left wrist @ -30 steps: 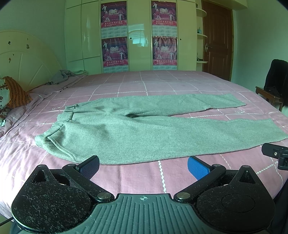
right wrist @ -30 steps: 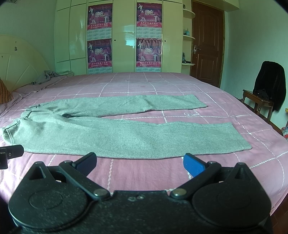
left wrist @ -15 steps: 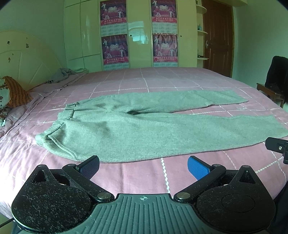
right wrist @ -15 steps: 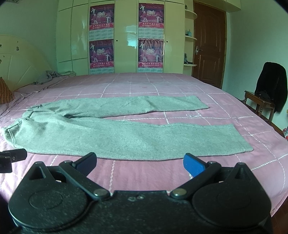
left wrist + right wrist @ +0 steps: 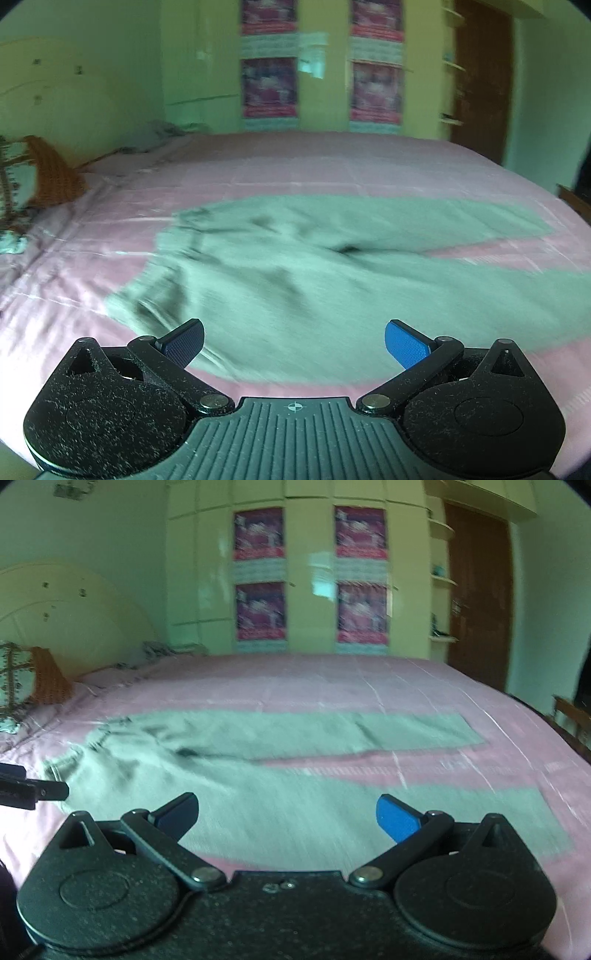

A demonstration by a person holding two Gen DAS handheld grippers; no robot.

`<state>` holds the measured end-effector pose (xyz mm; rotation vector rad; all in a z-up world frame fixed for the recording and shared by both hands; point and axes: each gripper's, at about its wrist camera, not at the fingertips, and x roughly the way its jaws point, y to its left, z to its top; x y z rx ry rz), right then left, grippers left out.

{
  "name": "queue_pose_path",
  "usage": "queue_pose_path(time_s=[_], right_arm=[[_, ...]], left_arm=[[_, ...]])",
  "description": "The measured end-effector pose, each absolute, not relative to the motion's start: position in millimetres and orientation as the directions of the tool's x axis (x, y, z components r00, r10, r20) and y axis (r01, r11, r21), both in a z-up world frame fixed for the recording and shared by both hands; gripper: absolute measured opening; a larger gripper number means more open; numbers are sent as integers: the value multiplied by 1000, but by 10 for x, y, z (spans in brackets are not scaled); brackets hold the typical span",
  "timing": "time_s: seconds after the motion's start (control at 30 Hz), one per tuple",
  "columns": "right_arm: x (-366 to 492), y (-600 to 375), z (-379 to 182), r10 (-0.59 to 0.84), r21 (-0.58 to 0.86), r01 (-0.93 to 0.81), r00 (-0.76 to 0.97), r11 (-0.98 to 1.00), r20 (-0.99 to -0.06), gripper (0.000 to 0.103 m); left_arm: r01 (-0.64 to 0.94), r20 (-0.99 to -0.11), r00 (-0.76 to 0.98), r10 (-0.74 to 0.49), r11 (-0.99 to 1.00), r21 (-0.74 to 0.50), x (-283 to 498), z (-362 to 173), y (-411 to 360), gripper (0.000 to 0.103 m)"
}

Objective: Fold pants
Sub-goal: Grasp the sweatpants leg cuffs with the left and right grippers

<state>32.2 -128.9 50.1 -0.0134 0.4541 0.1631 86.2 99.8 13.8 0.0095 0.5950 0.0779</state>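
Now, left to right:

Pillows: two at the far left by the headboard, a patterned one and an orange one (image 5: 55, 173); both lie well apart from the task's thing.

Pants: one grey pair (image 5: 295, 280), flat on the pink bed (image 5: 332, 162), waistband to the left, the two legs running right and split apart, with a strip of bedspread between them.

Left gripper (image 5: 293, 343): its fingers stand wide apart and hold nothing. It hangs over the waistband end of the near leg.

Right gripper (image 5: 286, 818): its fingers are also spread wide and empty, over the middle of the near leg. The tip of the left gripper shows at the left edge of the right wrist view.

Change: a second ago both grippers sat back from the near edge of the cloth with bare bedspread beneath them; now both have pushed forward and down, so that grey fabric fills the gap between each pair of fingers. Both views are motion-blurred. The pants themselves have not shifted.

Meaning: I judge this the approach to a first grasp, probably on the near leg, to lay it over the far one. No fold is made yet.

Background: four posters (image 5: 258, 531) on the wardrobe, one brown door (image 5: 476, 598) at right.
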Motion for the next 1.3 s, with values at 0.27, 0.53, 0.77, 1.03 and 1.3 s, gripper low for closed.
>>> queue_pose_path(time_s=[0.27,0.53,0.77,1.03,1.3], right_arm=[[1206,-978,804,334,51,-349,834,936,-440,75],[2332,-615,806,437,11,-486,774,874,-458,39],[3347,-542,336,446,36,-501,734,865,-512,52],[4156,-414,-114,372,-28,-469,733,883,-570,80],[4631,-325,-465,311,-131,-502,697,855,-646,69]], left_arm=[[-104,-557,820,129,992,76,1890,262,1981,103],[-98,-589,800,118,993,66,2998,43,2786,77],[-68,-662,747,60,998,13,3850,-424,3072,84],[-29,-698,715,45,999,35,4410,-714,3166,100],[81,-763,645,-36,996,21,4784,-918,3151,89]])
